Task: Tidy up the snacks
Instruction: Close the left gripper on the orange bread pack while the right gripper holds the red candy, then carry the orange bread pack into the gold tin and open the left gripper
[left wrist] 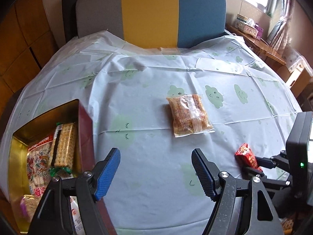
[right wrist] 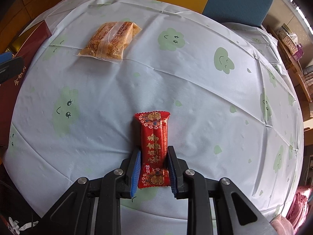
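Right wrist view first: the right gripper (right wrist: 153,168) has its blue pads pressed in on both sides of a red snack packet (right wrist: 154,148), jaws narrowed to the packet's width, a firm pinch on its lower half. The packet's upper end, with gold lettering and small flowers, sticks out past the fingertips above the pale tablecloth (right wrist: 195,98) with its green cloud faces. Beyond that red packet and off to the left lies a clear bag of orange-brown crackers (right wrist: 110,41), flat on the cloth, well apart from the packet. Further left of the cracker bag, at the table's edge, sits the dark red wall of the tin box (right wrist: 25,58).

Over to the left wrist view: the left gripper (left wrist: 155,173) hangs with its jaws spread wide and nothing between them, just bare cloth (left wrist: 137,98) underneath. To the right of it the red snack packet (left wrist: 247,156) shows in the other gripper's (left wrist: 252,166) grip. Left of the open jaws is the tin box (left wrist: 85,137), gold inside, already holding several packs of biscuits (left wrist: 64,143). Past the fingertips, the cracker bag (left wrist: 188,115) lies alone mid-table, to the right of the box and apart from it. Behind the table stands a grey, yellow and blue chair back (left wrist: 150,13).
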A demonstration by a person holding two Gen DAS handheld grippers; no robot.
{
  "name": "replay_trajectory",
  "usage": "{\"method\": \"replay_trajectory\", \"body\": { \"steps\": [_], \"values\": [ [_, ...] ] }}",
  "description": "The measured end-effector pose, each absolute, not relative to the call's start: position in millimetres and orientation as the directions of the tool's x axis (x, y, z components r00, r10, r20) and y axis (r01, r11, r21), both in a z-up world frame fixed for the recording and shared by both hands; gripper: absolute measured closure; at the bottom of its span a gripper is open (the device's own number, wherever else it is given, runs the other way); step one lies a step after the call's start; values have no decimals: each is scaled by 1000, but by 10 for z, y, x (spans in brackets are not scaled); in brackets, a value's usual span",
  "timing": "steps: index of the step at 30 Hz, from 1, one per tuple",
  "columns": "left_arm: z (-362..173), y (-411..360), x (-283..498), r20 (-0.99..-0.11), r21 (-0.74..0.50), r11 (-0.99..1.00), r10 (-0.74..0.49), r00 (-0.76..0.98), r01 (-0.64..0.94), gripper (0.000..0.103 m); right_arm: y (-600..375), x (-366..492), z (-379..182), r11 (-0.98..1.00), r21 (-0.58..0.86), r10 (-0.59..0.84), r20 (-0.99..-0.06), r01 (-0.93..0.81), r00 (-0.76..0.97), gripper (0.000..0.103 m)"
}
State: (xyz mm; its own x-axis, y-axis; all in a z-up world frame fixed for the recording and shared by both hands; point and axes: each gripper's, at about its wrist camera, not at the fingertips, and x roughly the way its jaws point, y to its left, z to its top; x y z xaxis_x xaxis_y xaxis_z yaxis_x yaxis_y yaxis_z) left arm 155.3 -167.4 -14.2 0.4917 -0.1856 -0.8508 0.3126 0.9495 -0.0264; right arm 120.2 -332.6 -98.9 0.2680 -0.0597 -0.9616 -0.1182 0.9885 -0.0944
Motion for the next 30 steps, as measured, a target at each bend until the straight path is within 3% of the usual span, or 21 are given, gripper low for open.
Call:
{"method": "replay_trajectory", "body": {
  "steps": [4,18,20,21,24,30],
  "values": [
    [-241,-1912,1792,-864,-75,933,-236,444,351,27,-3298,1202,-996,988,-94,-59,-962,-121,266,77],
    [-690,-2410,2438,-900,-104,935,-234,369,340,22,-3200,1214,-969,983,-121,-81,-961,-140,263,76],
    [-728,-2438,2452,-895,-83,935,-222,386,344,26,-3190,1216,-971,982,-125,-84,-961,-143,264,76],
    [-713,-2449,2430,-886,-67,934,-218,410,351,41,-3181,1215,-971,981,-127,-86,-961,-144,264,76],
    [-700,-2415,2325,-881,-80,923,-242,406,377,41,-3158,1212,-971,979,-133,-90,-960,-151,267,76],
    [-678,-2280,1902,-881,24,921,-165,443,389,41,-3090,1187,-954,978,-137,-91,-959,-156,270,76]
  ]
}}
